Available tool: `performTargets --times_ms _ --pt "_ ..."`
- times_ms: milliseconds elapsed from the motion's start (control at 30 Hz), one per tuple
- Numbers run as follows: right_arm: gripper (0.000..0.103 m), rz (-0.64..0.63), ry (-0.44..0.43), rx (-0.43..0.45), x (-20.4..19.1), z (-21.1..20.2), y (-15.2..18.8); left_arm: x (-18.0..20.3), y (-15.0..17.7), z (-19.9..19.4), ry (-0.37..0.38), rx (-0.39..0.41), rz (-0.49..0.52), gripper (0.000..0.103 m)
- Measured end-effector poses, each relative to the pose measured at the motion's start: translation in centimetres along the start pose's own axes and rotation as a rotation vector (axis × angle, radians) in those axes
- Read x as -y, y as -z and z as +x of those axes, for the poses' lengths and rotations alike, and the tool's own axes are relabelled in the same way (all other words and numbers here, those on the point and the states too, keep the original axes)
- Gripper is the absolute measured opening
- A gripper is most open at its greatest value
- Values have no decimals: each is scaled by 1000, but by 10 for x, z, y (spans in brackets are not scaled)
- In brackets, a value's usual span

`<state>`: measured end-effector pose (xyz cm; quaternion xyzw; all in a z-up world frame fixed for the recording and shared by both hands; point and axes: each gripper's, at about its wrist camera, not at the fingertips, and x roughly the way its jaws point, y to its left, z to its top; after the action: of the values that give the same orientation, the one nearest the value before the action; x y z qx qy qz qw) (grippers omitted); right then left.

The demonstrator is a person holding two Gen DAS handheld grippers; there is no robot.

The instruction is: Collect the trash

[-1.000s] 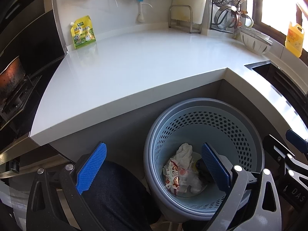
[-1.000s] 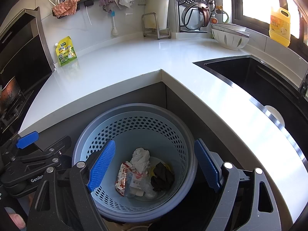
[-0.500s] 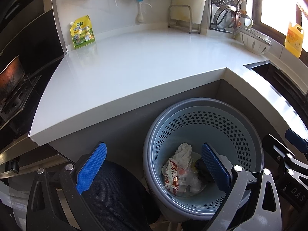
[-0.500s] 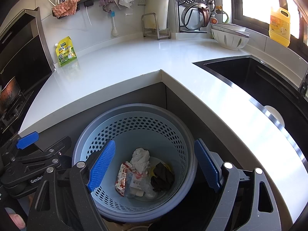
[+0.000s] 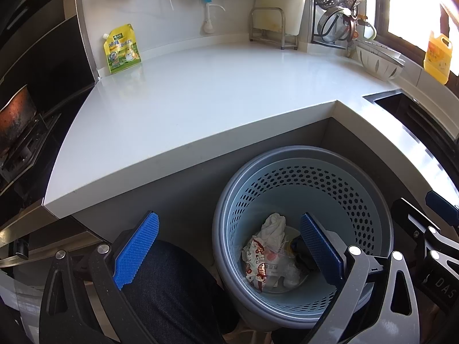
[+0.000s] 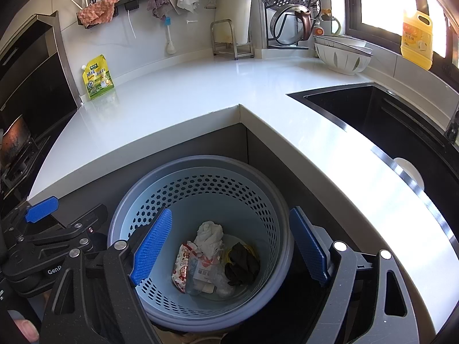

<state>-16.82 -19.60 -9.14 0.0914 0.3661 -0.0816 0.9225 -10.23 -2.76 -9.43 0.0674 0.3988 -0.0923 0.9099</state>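
A round grey-blue perforated waste basket point(image 5: 370, 200) point(image 6: 266, 197) stands on the floor in the counter's inner corner. Inside lie a crumpled white tissue point(image 6: 208, 233) point(image 5: 274, 226), a red-and-white snack wrapper point(image 6: 183, 266) point(image 5: 258, 263) and a dark crumpled item point(image 6: 241, 262). My left gripper point(image 5: 226, 246) is open and empty, above the basket's left rim. My right gripper point(image 6: 229, 245) is open and empty, straddling the basket from above. Each gripper shows at the edge of the other's view.
A white L-shaped countertop point(image 6: 200, 97) runs behind the basket. A yellow-green pouch point(image 6: 98, 77) leans on the back wall. A black sink point(image 6: 387, 114) lies right. A white bowl point(image 6: 341, 57), a yellow bottle point(image 6: 417, 40) and a dish rack point(image 6: 292, 8) stand at the back. A stove point(image 5: 17, 132) is left.
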Motion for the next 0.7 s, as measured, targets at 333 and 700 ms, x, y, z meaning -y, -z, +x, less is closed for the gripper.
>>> performTargets --times_ms 333,700 --pt "80 0 -1 -1 0 0 0 1 0 0 -1 0 0 97" --pt "80 2 -2 -2 -1 0 0 0 0 1 0 -1 0 97"
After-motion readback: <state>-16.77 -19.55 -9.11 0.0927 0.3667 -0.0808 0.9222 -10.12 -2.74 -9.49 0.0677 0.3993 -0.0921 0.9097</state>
